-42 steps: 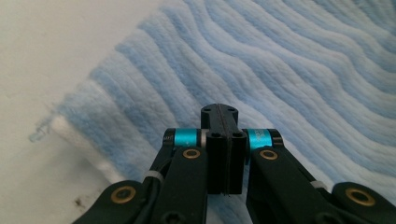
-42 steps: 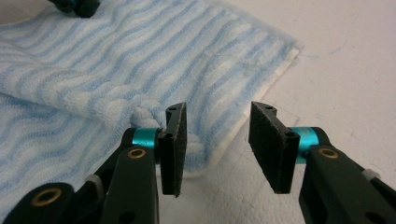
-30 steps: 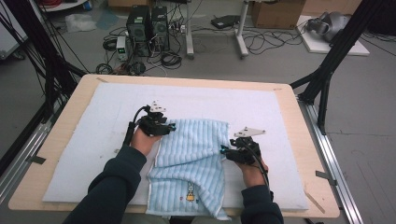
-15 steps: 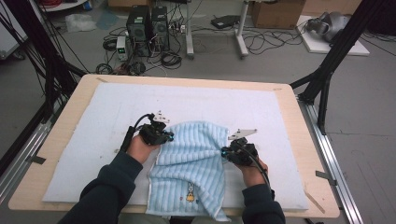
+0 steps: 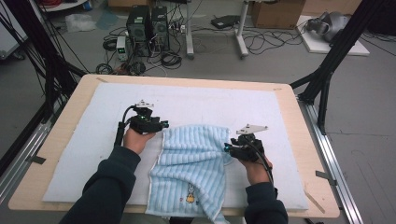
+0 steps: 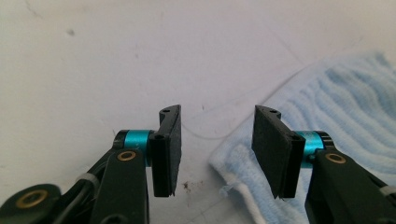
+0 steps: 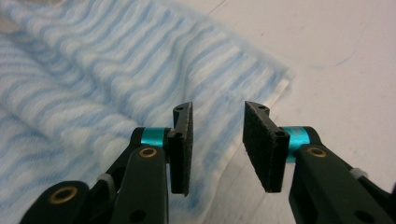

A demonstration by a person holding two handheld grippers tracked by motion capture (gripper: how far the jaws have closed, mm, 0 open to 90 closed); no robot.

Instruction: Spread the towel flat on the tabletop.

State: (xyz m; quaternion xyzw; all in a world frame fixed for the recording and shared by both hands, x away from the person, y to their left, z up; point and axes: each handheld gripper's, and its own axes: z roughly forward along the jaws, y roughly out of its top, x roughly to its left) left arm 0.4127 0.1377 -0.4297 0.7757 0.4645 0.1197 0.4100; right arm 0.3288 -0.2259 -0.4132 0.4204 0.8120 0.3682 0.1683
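Observation:
A light blue striped towel (image 5: 194, 163) lies folded on the white mat (image 5: 210, 105), its near end hanging over the table's front edge. My left gripper (image 5: 162, 125) hovers at the towel's far left corner. Its jaws have just been opening and are open, with nothing between the pads (image 6: 168, 140); the towel corner (image 6: 243, 163) lies on the mat just beyond them. My right gripper (image 5: 227, 148) is at the towel's right edge. Its jaws have also just been opening and stand open above the towel's hem (image 7: 243, 140), gripping nothing.
The wooden table (image 5: 308, 154) frames the mat, with bare mat to the left, right and far side of the towel. A small cartoon patch (image 5: 190, 198) marks the towel's near end. Computers and cables (image 5: 149, 28) sit on the floor beyond the table.
Half a second ago both grippers were pinched at the towel's far corners. Now both have let go and stand open, the left one drawn slightly left off the cloth.

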